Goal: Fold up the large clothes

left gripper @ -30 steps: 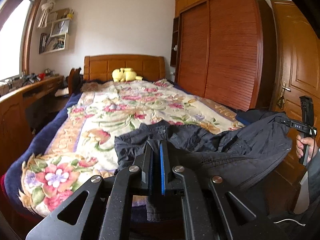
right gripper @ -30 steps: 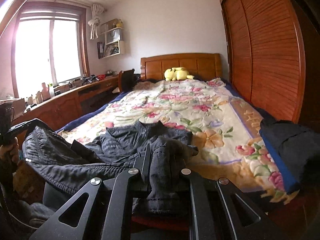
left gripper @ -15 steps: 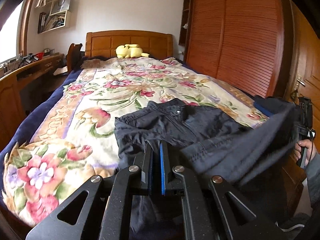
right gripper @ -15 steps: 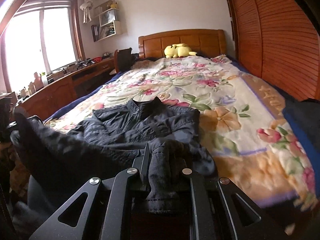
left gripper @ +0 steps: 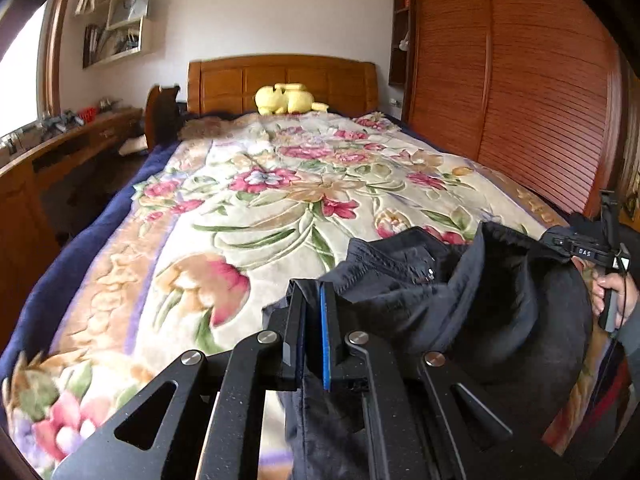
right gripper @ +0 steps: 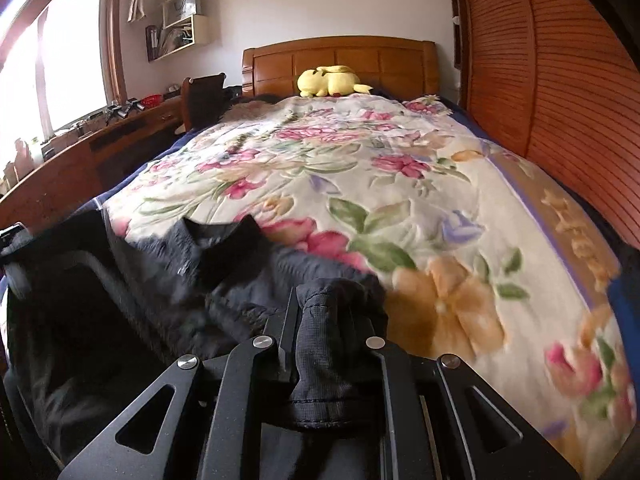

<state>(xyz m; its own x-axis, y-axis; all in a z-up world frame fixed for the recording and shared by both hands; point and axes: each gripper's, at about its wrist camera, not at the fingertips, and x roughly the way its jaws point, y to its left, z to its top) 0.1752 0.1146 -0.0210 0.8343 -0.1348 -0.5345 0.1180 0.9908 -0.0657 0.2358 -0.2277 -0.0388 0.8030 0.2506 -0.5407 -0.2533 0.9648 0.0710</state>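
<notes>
A dark navy jacket [left gripper: 432, 296] lies with its collar end on the floral blanket near the foot of the bed; its lower part hangs lifted between my grippers. My left gripper [left gripper: 312, 300] is shut on one edge of the jacket, cloth pinched between the fingers. My right gripper [right gripper: 324, 304] is shut on a ribbed cuff or hem of the jacket [right gripper: 320, 344], which drapes over its fingers. The right gripper also shows in the left wrist view [left gripper: 588, 252], held by a hand. The collar [right gripper: 228, 240] points toward the headboard.
The bed with the floral blanket [left gripper: 280, 184] fills both views, with a wooden headboard [right gripper: 340, 60] and a yellow plush toy [left gripper: 284, 100] at the far end. A wooden wardrobe [left gripper: 512, 92] runs along the right, a desk [right gripper: 80, 152] along the left.
Both grippers have carried the jacket's lower edge forward and up over the bed. The cloth between them has bunched, and the views have moved closer to the blanket.
</notes>
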